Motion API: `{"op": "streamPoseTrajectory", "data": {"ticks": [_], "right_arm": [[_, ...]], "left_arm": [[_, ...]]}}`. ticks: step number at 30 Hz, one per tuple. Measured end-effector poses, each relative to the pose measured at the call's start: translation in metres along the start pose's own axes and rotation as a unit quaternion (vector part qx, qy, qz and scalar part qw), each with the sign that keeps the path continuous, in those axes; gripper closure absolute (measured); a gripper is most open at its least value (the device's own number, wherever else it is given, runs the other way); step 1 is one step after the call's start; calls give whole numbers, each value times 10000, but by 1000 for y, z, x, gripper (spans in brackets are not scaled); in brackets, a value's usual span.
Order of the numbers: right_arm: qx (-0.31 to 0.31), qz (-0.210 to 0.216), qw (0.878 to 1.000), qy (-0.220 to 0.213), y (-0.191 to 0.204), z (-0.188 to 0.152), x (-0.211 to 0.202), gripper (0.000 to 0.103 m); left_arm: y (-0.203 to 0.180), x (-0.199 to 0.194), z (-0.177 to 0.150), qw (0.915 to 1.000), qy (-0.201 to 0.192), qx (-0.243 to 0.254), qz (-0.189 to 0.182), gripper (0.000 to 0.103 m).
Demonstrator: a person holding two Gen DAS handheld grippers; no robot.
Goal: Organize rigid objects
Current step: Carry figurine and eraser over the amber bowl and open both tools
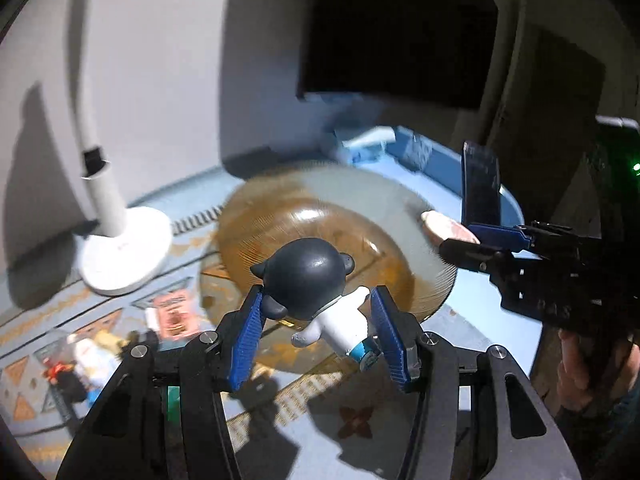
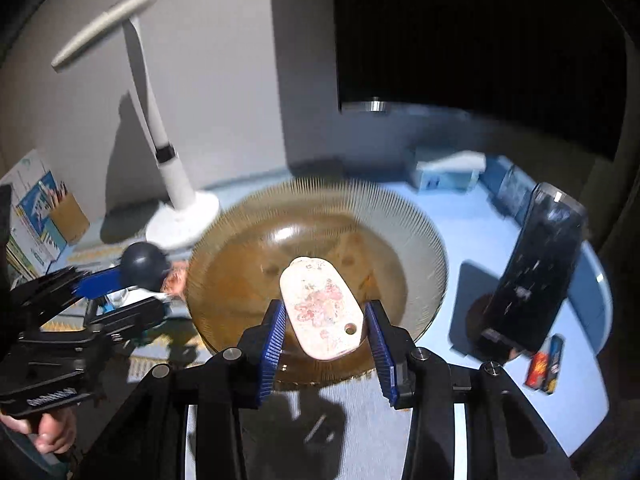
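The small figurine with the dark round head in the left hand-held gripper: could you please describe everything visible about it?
The small figurine with a glossy dark grey round head looks like hard plastic. It has little ears, a white body with stubby arms, and a blue-and-white lower end. It lies tilted between the blue ribbed pads of the left hand-held gripper, head pointing away, raised in front of the amber ribbed glass bowl. Whether both pads press it is unclear.

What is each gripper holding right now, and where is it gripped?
Left gripper holds the figurine by its body; right gripper holds the oval tag by its long edges.
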State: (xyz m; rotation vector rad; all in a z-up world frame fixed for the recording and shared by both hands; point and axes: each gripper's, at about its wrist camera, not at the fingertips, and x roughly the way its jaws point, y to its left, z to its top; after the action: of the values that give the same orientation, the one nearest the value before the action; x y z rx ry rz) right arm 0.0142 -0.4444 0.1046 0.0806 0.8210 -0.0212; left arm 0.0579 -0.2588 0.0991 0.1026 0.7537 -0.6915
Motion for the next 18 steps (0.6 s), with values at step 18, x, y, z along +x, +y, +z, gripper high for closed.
{"op": "streamPoseTrajectory", "data": {"ticks": [18], "right_arm": [[89, -5, 9962, 862, -8, -13, 52, 59]], "left_arm": [[-8, 49, 7, 9982, 539, 165, -184, 41]]}}
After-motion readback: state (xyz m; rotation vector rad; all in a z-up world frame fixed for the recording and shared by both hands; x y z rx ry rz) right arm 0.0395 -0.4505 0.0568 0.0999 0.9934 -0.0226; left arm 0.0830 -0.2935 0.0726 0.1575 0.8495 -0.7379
